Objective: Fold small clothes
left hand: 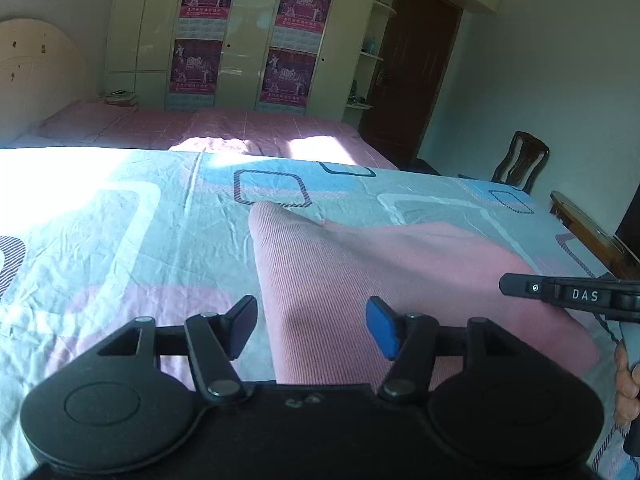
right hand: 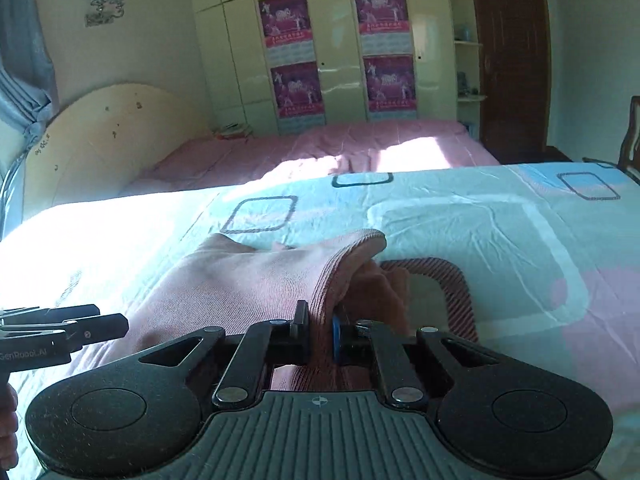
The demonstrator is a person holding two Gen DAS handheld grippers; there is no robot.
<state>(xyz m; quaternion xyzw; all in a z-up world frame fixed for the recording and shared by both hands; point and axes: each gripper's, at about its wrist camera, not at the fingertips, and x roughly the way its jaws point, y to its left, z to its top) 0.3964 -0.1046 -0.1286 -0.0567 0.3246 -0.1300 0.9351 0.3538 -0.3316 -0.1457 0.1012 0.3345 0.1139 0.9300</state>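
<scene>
One pink ribbed knit garment (right hand: 248, 280) lies on the patterned bedsheet (right hand: 500, 232). Only the right wrist view shows the right gripper (right hand: 318, 330) clenched on its hem at 6 o'clock. The left gripper (left hand: 312, 328) hangs released above it.

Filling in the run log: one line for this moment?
left hand-held gripper: open, over pink garment | right hand-held gripper: shut on garment edge | patterned bedsheet underneath

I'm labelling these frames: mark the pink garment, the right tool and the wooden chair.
pink garment (left hand: 360, 264), left wrist view, ribbed middle.
right tool (right hand: 320, 332), right wrist view, between its tips, clamped on the garment's edge.
wooden chair (left hand: 520, 162), left wrist view, carved backrest.
</scene>
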